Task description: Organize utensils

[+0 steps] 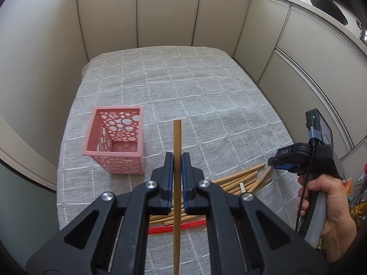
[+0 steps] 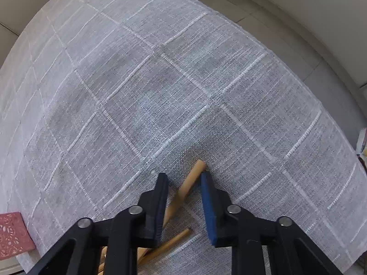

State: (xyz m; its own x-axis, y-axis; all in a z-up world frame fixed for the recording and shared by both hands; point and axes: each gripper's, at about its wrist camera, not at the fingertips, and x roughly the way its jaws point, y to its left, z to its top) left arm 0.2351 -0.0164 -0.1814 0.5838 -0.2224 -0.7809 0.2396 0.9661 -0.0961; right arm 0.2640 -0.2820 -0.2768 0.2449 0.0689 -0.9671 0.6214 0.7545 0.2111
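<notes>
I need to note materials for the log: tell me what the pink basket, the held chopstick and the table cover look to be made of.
Pink basket: looks like moulded plastic, matte, with punched round holes and even walls.
Chopstick clamped in the left gripper: probably bamboo or wood, with an even tan, dull surface.
Table cover: woven fabric, grey, with a visible weave and raised white threads in a grid.

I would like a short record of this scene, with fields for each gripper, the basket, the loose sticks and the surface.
left gripper: shut on one wooden chopstick, held above the cloth
right gripper: open, astride the end of a chopstick on the cloth
pink basket: upright, looks empty, left of the held stick
chopstick pile: loose, lying right of the basket
red strip: under the pile
surface: grey checked tablecloth
</notes>
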